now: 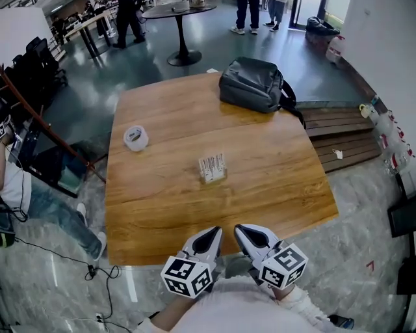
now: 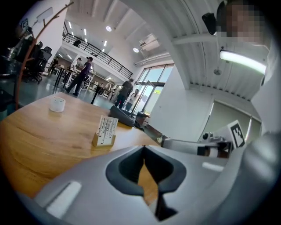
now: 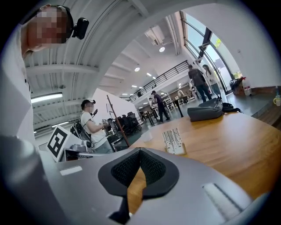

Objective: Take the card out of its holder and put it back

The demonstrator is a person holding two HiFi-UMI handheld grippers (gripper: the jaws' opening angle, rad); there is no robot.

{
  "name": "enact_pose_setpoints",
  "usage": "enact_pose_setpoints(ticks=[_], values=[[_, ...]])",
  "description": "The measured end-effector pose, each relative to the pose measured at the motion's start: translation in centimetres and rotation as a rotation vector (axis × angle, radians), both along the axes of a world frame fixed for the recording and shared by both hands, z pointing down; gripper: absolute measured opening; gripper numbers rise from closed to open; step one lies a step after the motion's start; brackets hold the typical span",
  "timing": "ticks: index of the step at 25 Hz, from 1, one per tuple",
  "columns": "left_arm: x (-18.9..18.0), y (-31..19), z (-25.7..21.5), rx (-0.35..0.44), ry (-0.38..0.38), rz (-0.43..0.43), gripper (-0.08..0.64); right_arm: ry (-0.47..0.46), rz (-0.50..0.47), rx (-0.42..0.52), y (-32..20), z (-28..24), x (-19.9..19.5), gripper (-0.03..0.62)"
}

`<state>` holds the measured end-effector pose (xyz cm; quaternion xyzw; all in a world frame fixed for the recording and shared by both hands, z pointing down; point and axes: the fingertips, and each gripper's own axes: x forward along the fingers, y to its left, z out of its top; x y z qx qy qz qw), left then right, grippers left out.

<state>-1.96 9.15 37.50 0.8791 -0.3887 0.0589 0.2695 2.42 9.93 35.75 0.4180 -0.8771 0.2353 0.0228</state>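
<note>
A white printed card [image 1: 211,165] stands upright in a small wooden holder [image 1: 214,175] near the middle of the wooden table [image 1: 162,214]. Both grippers hover at the near table edge, well short of it. My left gripper [image 1: 215,231] is shut with nothing in it, and so is my right gripper [image 1: 240,229]. In the left gripper view the card [image 2: 106,127] and holder [image 2: 103,140] lie ahead and to the left of the closed left gripper [image 2: 143,149]. In the right gripper view the card [image 3: 171,139] sits ahead and right of the closed right gripper [image 3: 140,150].
A roll of tape [image 1: 136,138] lies on the table's left side. A grey backpack [image 1: 253,84] rests at the far right corner. A person [image 1: 26,195] sits on the floor at the left. Wooden steps [image 1: 341,133] lie to the right, and people stand beyond a round table [image 1: 180,14].
</note>
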Motion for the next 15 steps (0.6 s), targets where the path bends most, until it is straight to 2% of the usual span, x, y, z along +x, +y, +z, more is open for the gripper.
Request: enact_pose_setpoints(ticks=[8, 12, 15], values=[[0.7, -7.8, 0.7, -0.021, -0.006, -0.09, 0.008, 0.019, -0.074, -0.008, -7.6, 0.6, 1.3, -0.002], [0.9, -9.8, 1.3, -0.047, 0.024, -0.15, 0.008, 0.021, -0.101, -0.022, -9.7, 1.4, 2.1, -0.002], [1.3, -10.4, 2.0, -0.072, 0.015, -0.155, 0.008, 0.018, -0.098, -0.038, -10.9, 1.9, 2.6, -0.002]])
